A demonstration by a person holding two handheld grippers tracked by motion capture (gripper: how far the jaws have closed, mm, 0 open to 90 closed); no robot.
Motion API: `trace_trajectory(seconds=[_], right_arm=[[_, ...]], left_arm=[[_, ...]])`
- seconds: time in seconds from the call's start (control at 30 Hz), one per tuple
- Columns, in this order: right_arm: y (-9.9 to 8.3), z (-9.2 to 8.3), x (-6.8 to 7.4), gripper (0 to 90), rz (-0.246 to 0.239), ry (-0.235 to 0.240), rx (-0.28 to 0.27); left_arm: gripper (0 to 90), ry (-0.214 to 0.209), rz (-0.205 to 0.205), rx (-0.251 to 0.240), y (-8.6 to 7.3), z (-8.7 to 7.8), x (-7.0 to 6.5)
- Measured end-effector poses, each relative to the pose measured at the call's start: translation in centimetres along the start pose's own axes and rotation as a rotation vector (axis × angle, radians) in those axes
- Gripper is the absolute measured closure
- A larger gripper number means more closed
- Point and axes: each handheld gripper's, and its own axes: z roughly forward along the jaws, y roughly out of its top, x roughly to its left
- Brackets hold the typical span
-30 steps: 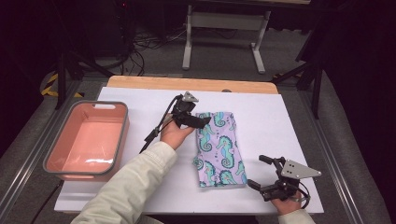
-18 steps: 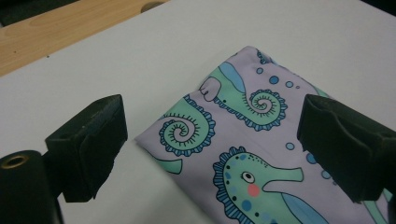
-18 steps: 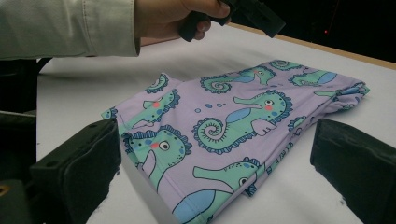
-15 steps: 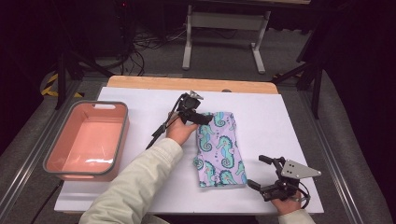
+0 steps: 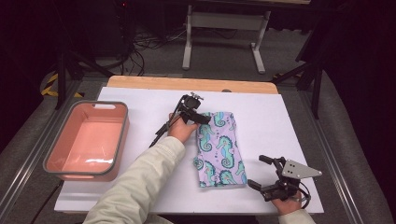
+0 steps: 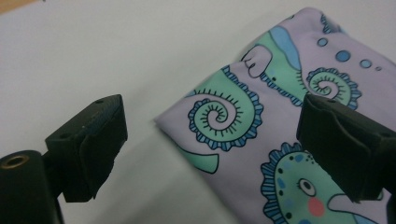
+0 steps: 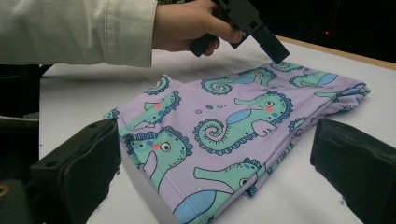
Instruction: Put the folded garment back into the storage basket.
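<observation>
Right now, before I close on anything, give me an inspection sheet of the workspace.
Surface: white table top, flat, wooden strip along its far edge.
Job's things: folded lilac seahorse cloth lying flat mid-table, one corner between the left jaws, not pinched.
Clutter: pink bin at the table's left, nothing seen inside.
Grippers: left gripper open over the cloth's far left corner; right gripper open, at the near right, apart from the cloth.
Cables: black cable trailing from the left gripper.
Surroundings: dark floor, stand legs, loose wires beyond.
</observation>
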Motion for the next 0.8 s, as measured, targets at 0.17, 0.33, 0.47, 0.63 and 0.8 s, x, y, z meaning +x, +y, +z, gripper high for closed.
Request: trace_trajectory(seconds=[0.17,0.33,0.47,0.63,0.8], right_arm=[[0.0,0.0,0.0,2.3,0.002,0.001,0.005],[0.0,0.0,0.0,2.3,0.002,0.002,0.003],[0.0,0.0,0.0,2.4,0.001,0.001,0.006],[0.0,0.0,0.0,2.4,0.001,0.002,0.005],[0.0,0.0,0.0,2.5,0.001,-0.001,0.007]], left_arm=[[10.5,0.001,-0.011,0.03,-0.2,0.7,0.3],[10.6,0.023,0.008,0.056,-0.3,1.4,-0.1],[10.1,0.057,0.038,0.07,-0.3,1.5,-0.5],[9.0,0.08,0.04,0.068,-0.4,1.7,-1.0],[12.5,0.072,0.057,0.058,-0.4,1.7,-1.0]])
